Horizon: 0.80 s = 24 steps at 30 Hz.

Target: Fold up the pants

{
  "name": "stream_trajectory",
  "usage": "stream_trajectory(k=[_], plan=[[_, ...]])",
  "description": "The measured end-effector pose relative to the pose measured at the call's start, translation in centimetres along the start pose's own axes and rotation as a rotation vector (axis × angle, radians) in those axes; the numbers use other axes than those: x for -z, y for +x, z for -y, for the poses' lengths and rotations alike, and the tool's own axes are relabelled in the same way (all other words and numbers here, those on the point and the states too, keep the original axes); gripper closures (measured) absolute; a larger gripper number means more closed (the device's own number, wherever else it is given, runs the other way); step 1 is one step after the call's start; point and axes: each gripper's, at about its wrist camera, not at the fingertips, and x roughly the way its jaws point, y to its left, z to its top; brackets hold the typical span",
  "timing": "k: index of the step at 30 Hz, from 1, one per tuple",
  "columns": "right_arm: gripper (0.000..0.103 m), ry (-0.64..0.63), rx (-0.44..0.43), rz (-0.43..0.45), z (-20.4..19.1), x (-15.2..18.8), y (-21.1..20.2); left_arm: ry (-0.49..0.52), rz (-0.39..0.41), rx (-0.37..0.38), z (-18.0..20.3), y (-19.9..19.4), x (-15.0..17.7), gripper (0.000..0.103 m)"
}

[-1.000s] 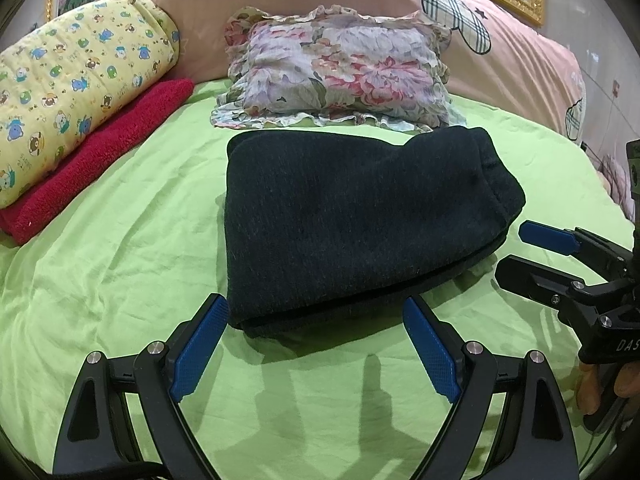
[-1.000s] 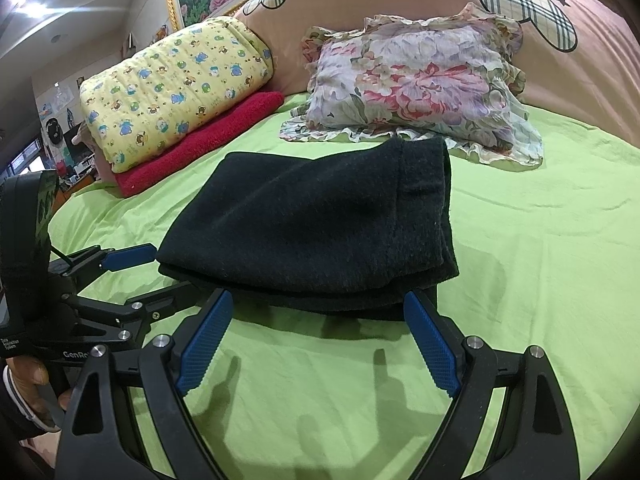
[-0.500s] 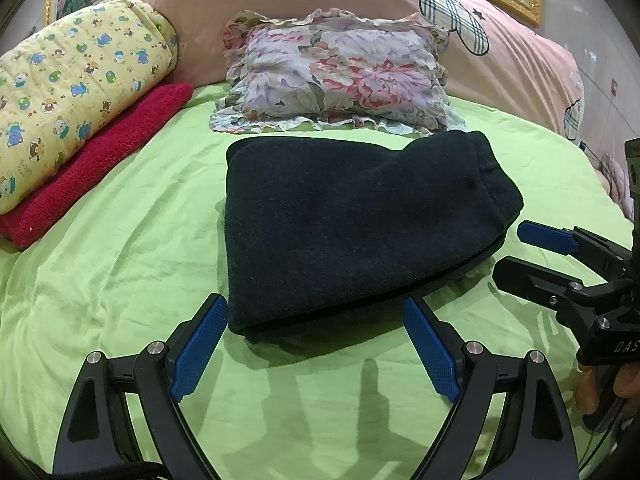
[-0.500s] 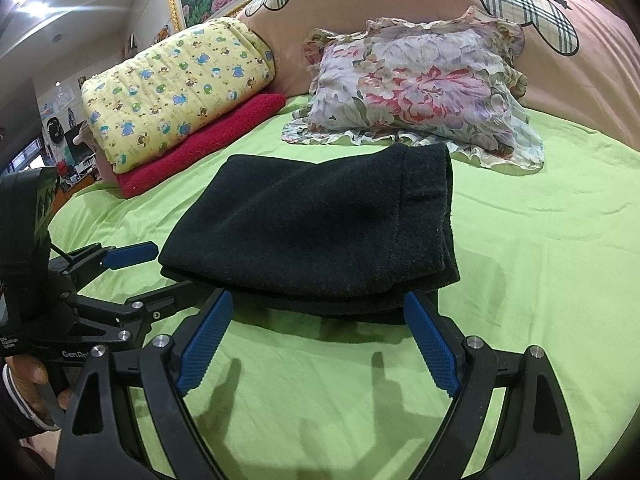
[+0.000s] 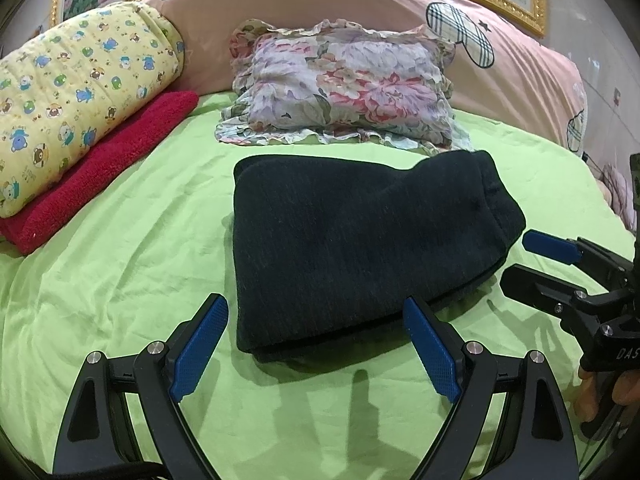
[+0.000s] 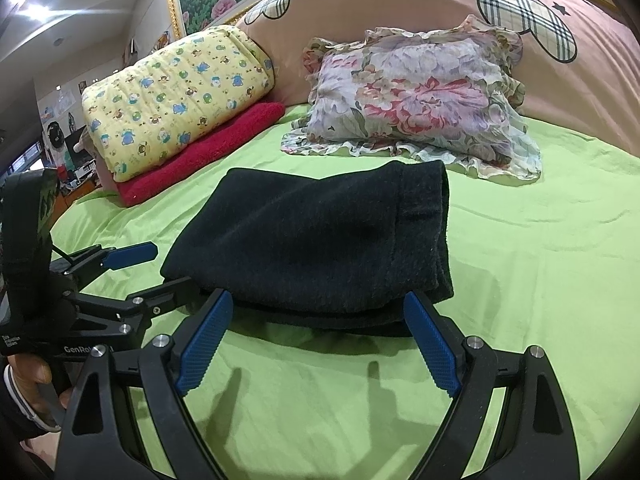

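2 grippers hover low over the green sheet (image 5: 120,264), both spread wide and gripping nothing. From the left: a yellow quilt (image 5: 76,96) on a red towel (image 5: 104,168), then the left gripper (image 5: 316,344), the folded dark pants (image 5: 352,248) lying flat before a floral pillow (image 5: 344,88), then the right gripper (image 6: 316,340), perhaps just clear of the pants' edge.

Both wrist cams low, close, facing headboard; share folded pants (image 5: 360,248) (image 6: 320,240), left/right offset.
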Motion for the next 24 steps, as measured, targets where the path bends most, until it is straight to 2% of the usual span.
stream_trajectory(k=[12, 24], plan=[[0.015, 0.01, 0.007, 0.035, 0.6, -1.1, -0.5, -0.016, 0.021, -0.017, -0.5, 0.3, -2.3, 0.013], [0.014, 0.049, 0.011, 0.045, 1.2, -1.4, -0.4, -0.071, -0.018, -0.03, -1.3, 1.8, -3.4, 0.013]])
